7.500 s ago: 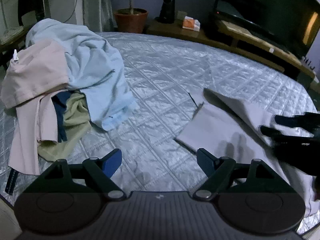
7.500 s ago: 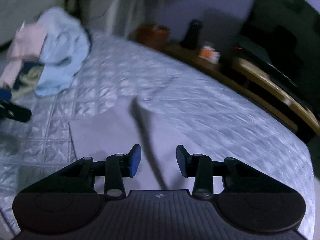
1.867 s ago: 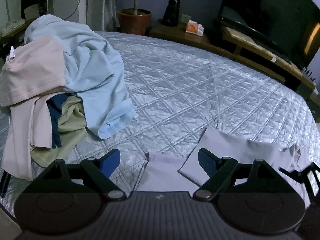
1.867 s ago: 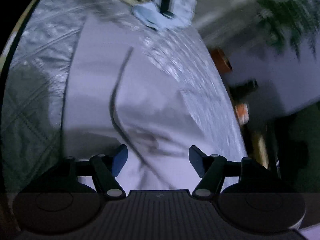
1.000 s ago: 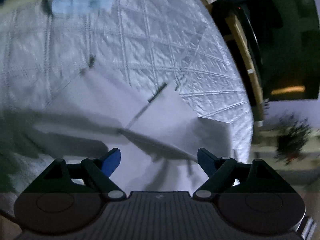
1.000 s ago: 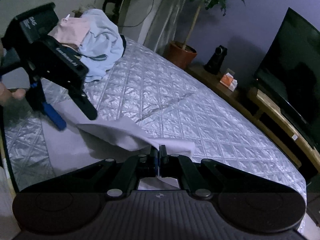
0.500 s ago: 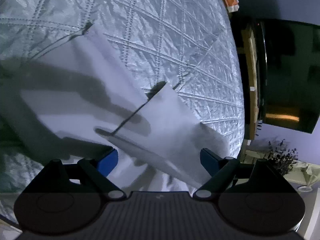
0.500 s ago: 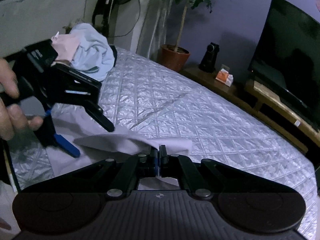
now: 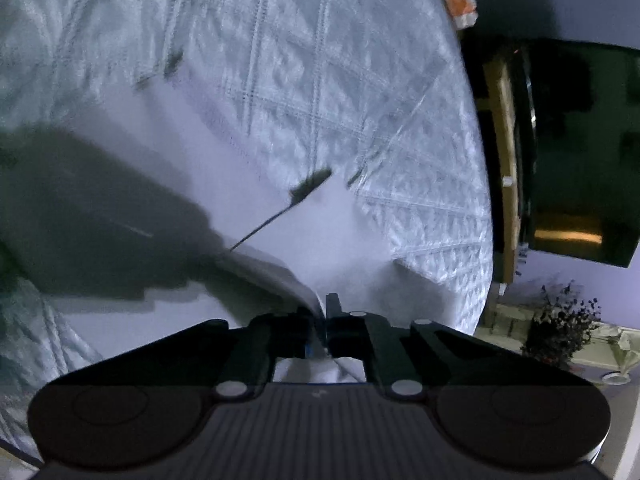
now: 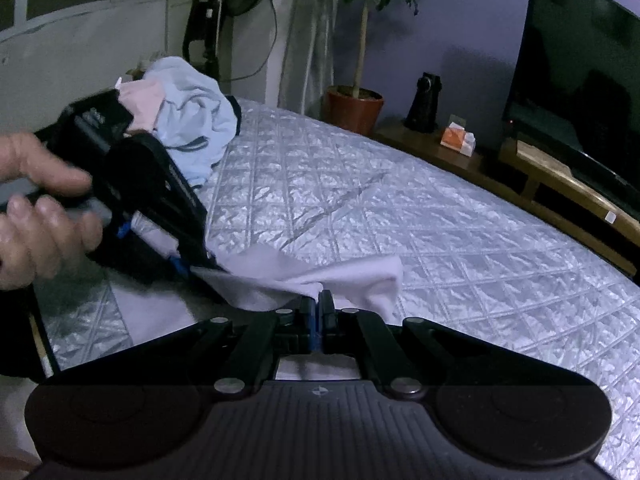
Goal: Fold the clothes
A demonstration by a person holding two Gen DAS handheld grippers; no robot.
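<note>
Pale lilac garment (image 10: 352,276) lies on the quilted silver bedspread (image 10: 420,216), at its near edge. Right gripper (image 10: 319,304) clenched on a raised fold of the garment. Left gripper (image 9: 322,316), held in a hand (image 10: 36,216), also pinches the cloth, just left of the right gripper. Pile of unfolded clothes (image 10: 188,120) sits at the bedspread's far left corner.

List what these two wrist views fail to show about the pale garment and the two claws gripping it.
- Pale garment: its near part is hidden behind the right claw body in the right wrist view, so its type is unclear.
- Left wrist view: motion blur and a dark shadow smear the garment's folds beyond the left claw.
- Left claw in the right wrist view: its fingertips are dark and blurred, and the hand covers its rear.
</note>
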